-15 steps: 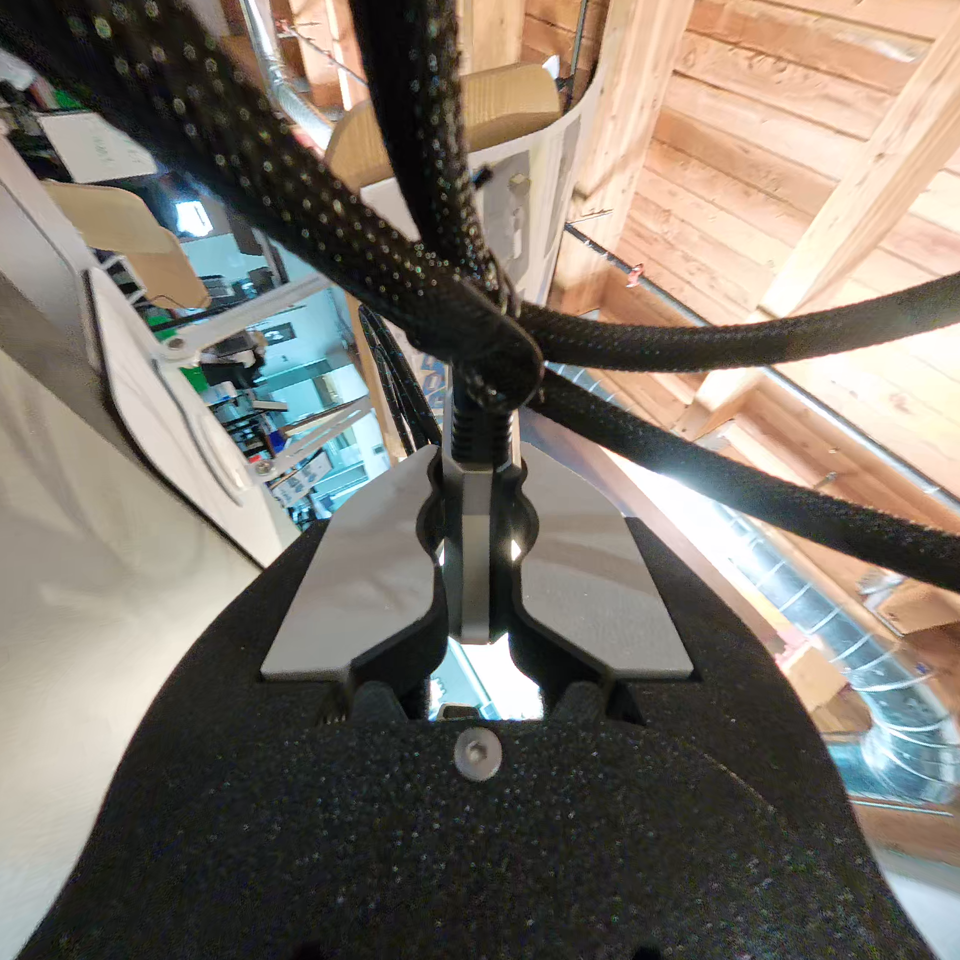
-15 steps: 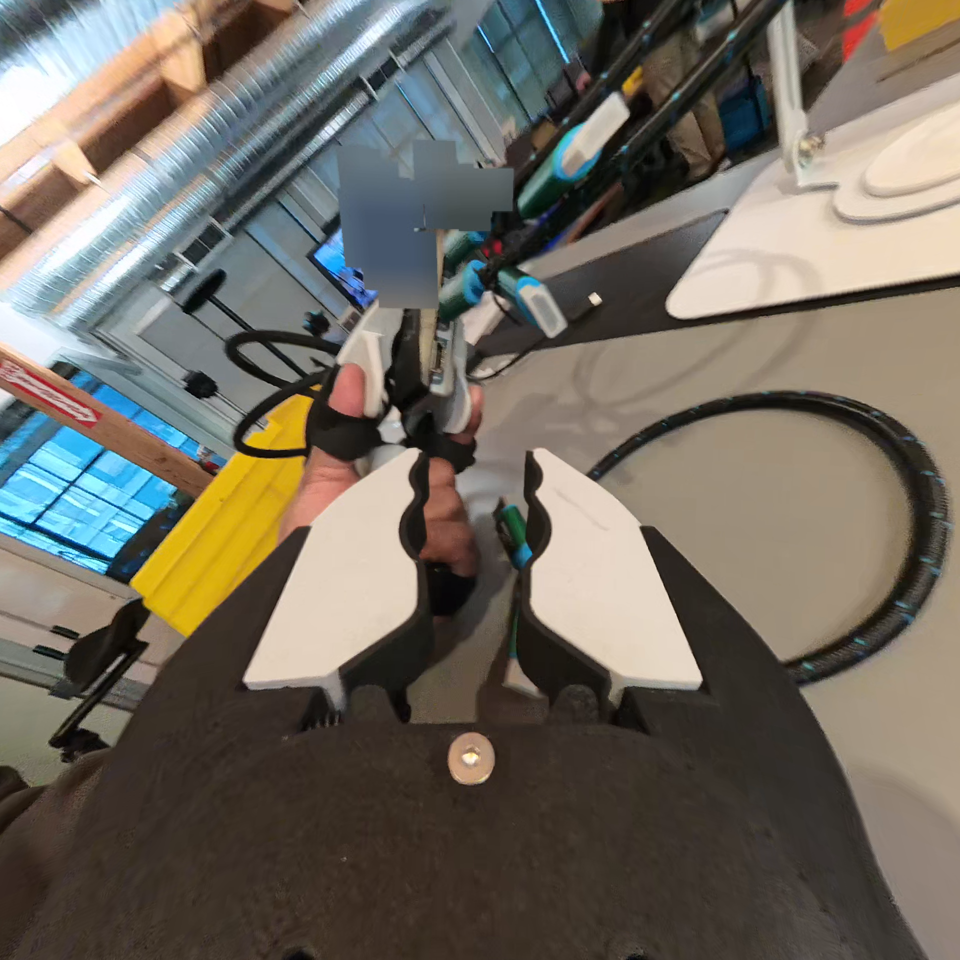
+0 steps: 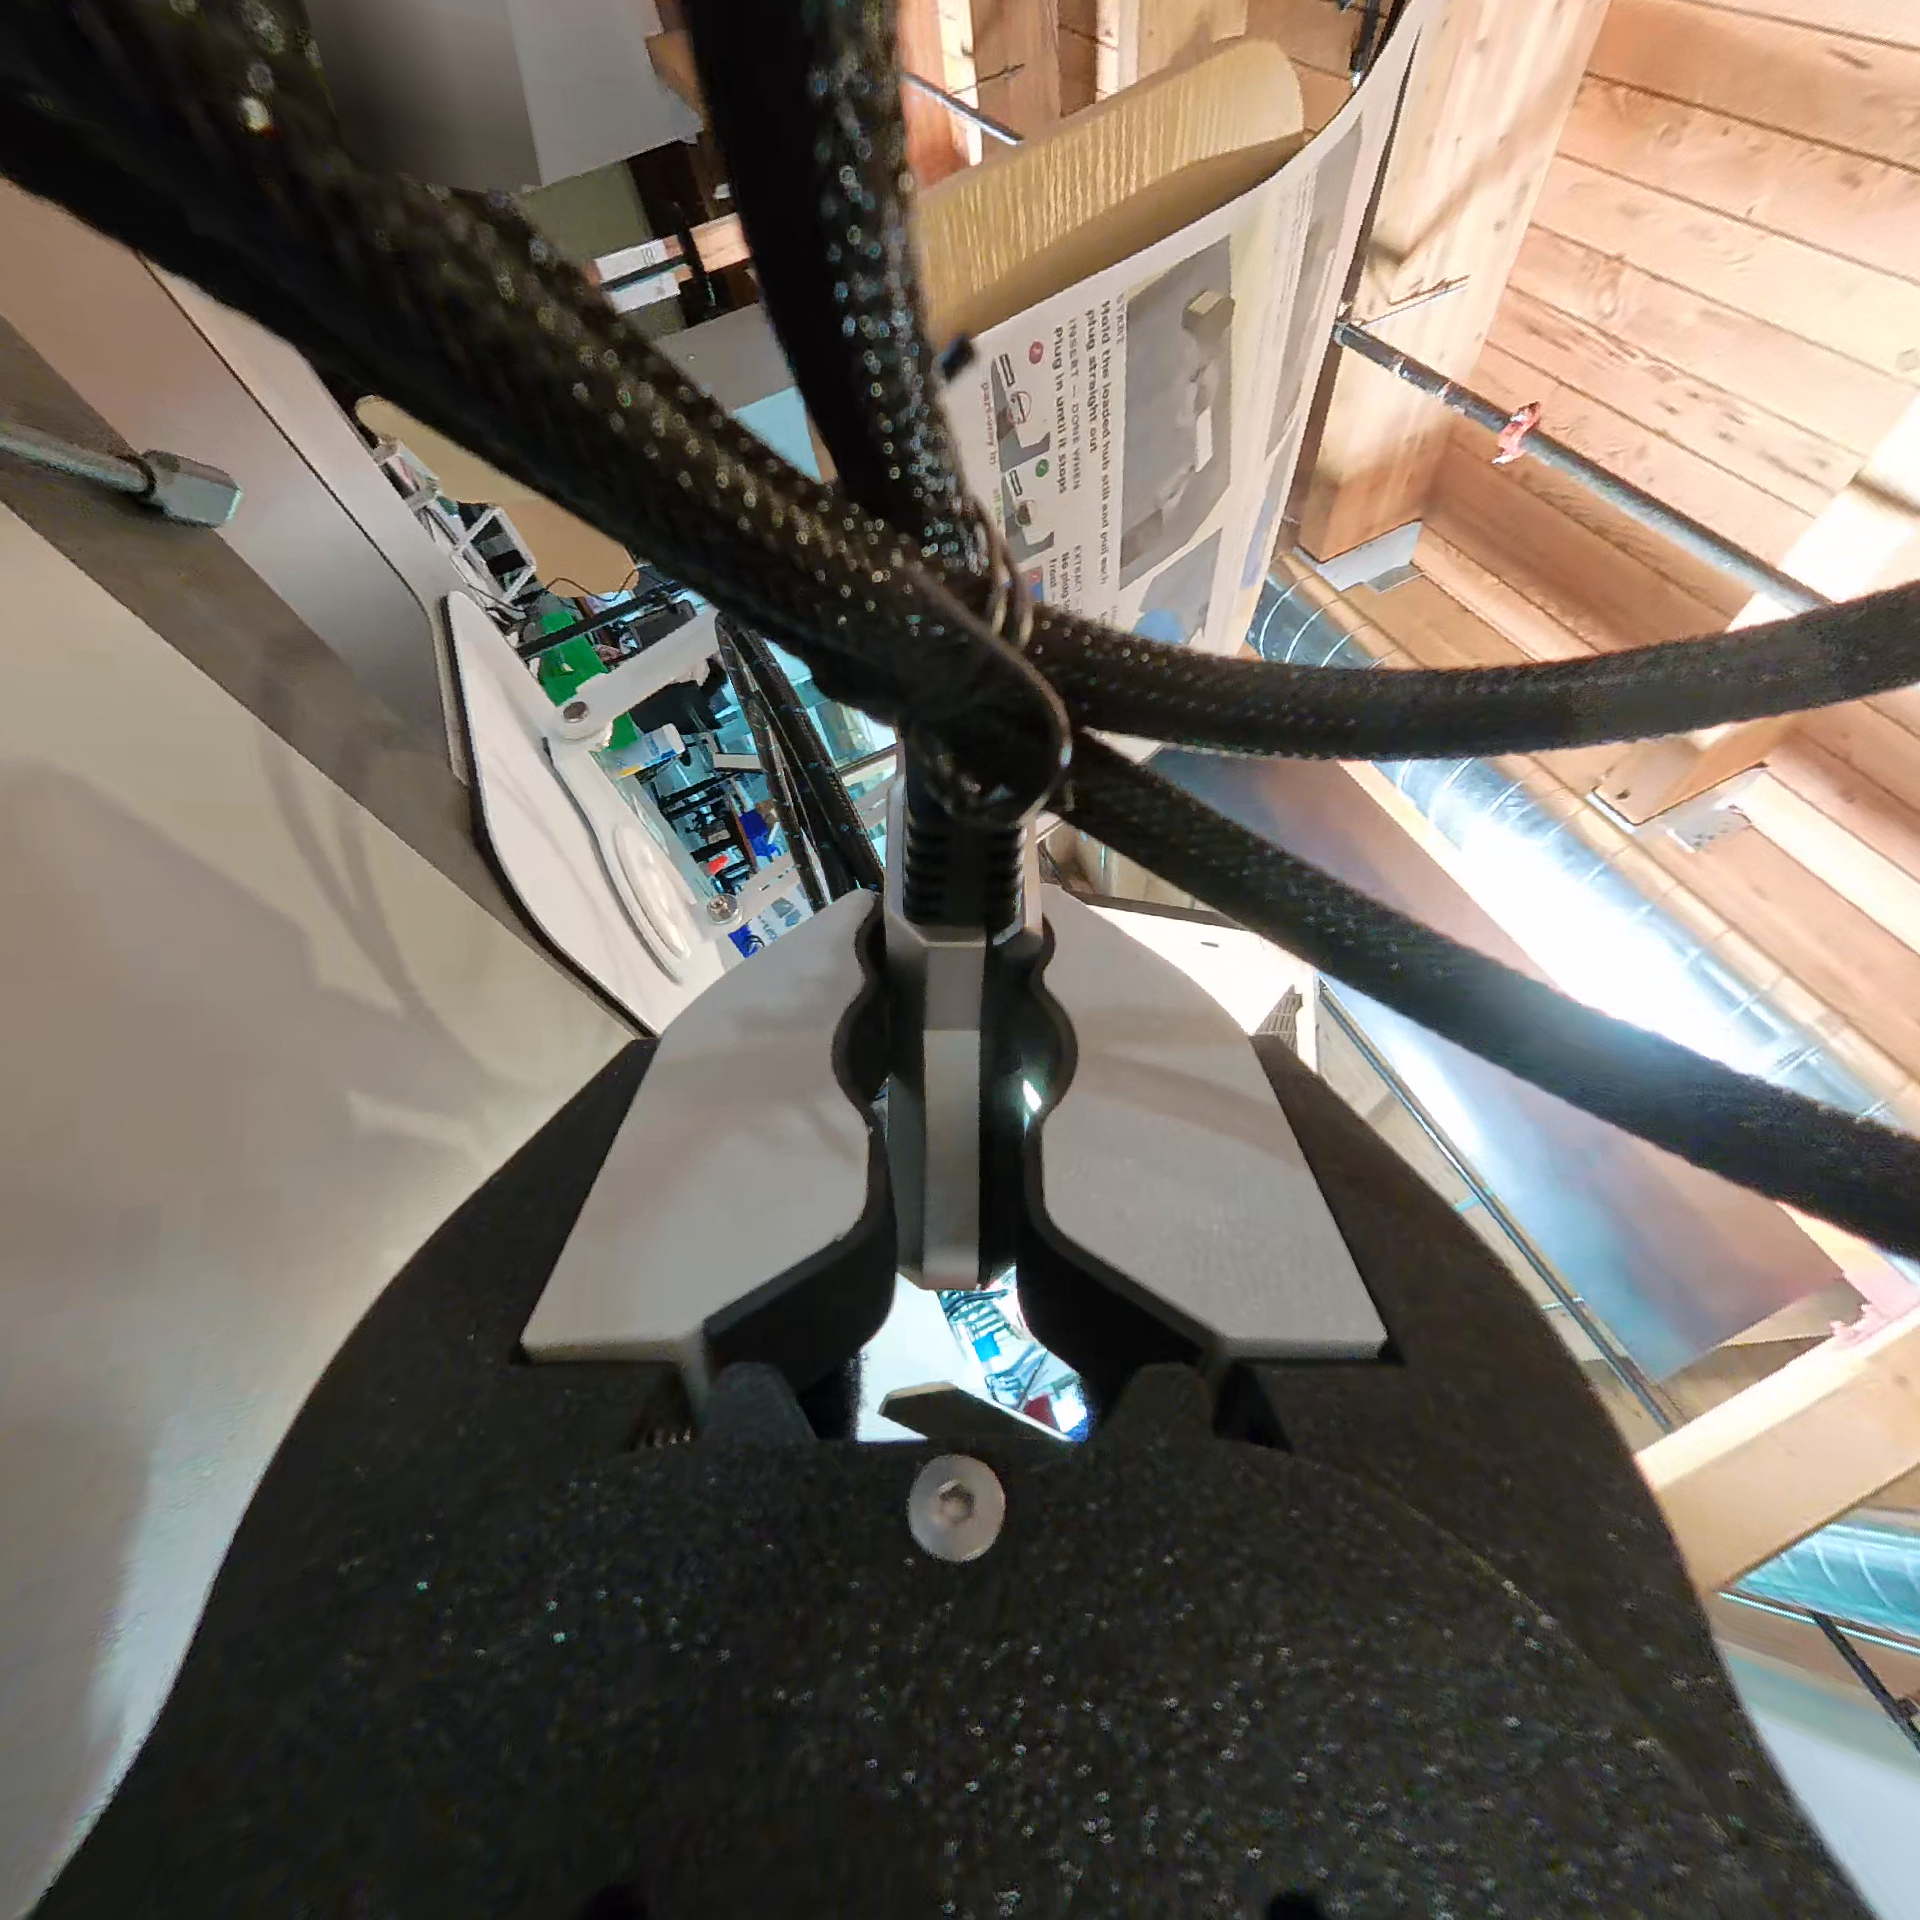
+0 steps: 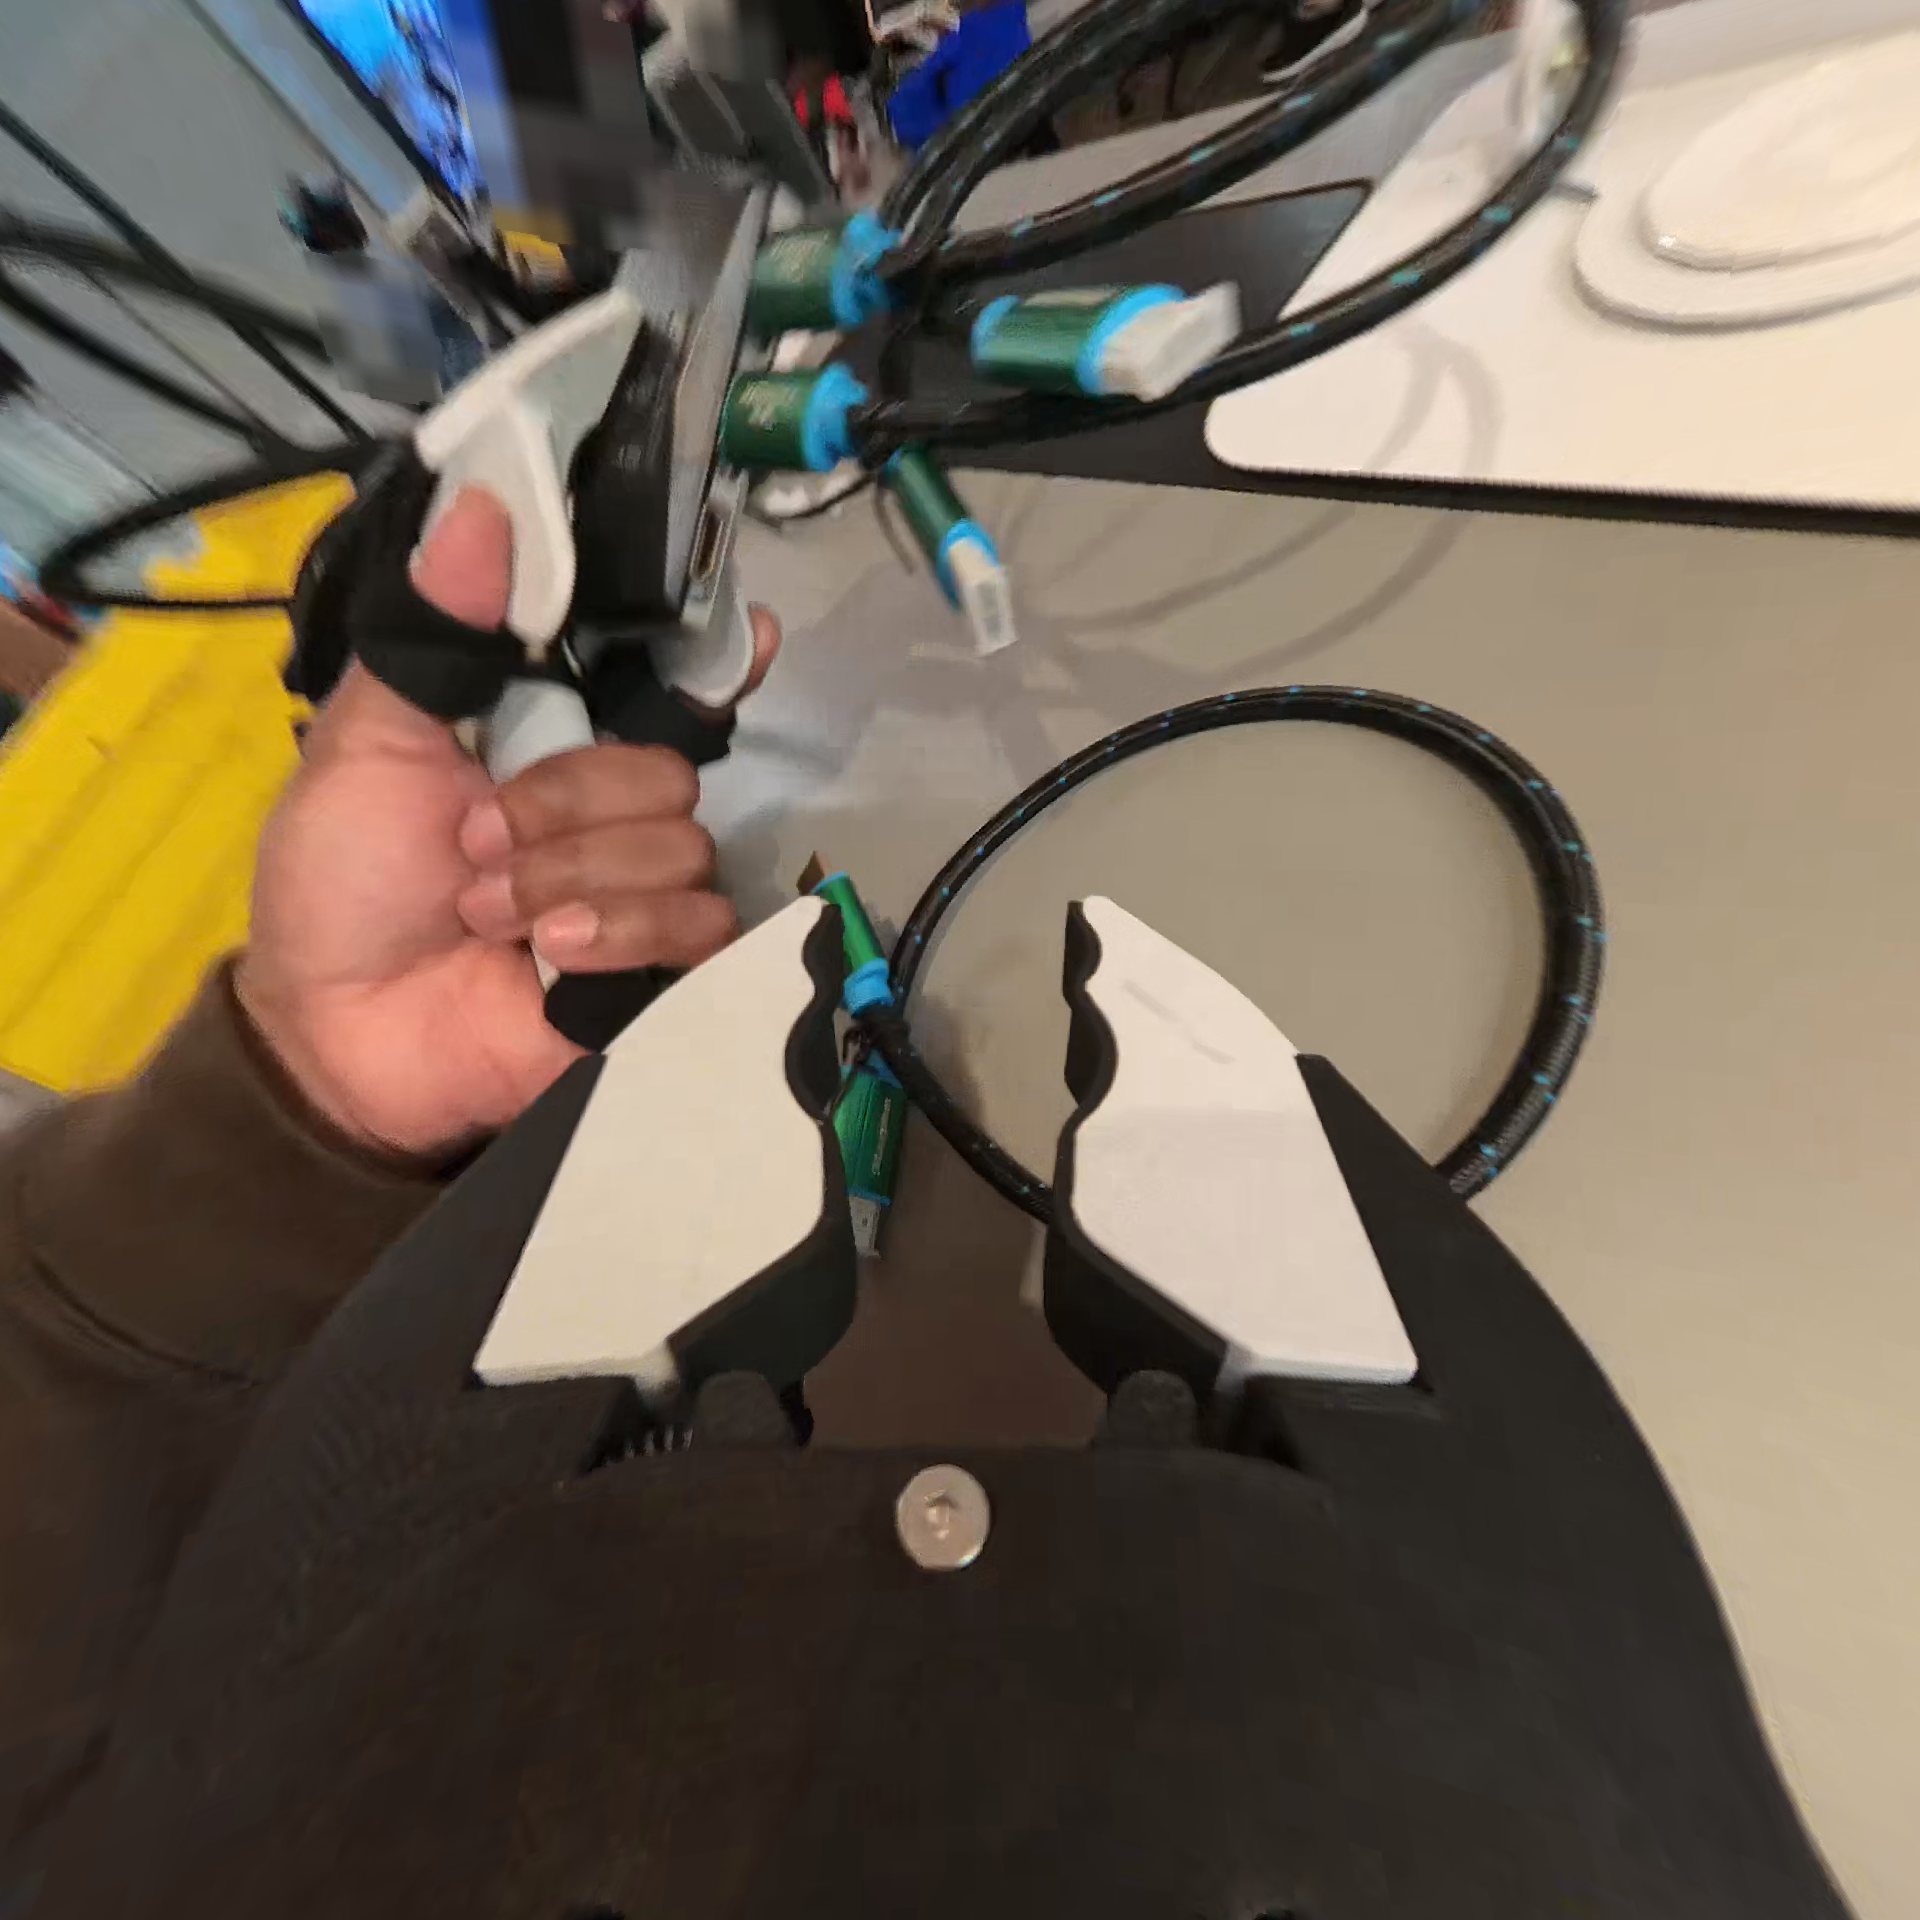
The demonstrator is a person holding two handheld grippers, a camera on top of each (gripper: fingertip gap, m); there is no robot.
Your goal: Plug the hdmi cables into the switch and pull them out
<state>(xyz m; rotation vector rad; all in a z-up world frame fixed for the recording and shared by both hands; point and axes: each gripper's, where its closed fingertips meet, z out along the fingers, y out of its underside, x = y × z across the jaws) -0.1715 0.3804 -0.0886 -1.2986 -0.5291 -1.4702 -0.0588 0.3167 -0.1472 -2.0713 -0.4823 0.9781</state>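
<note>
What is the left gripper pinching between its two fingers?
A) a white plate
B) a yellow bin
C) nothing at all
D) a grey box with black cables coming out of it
D: in the left wrist view the left gripper is shut on a grey box, with black braided cables fanning out above it.

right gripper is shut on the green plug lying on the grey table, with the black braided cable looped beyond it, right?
Not quite: the right gripper is open. In the right wrist view, the green plug lies on the grey table between its spread fingers; the black braided cable does loop beyond.
</note>
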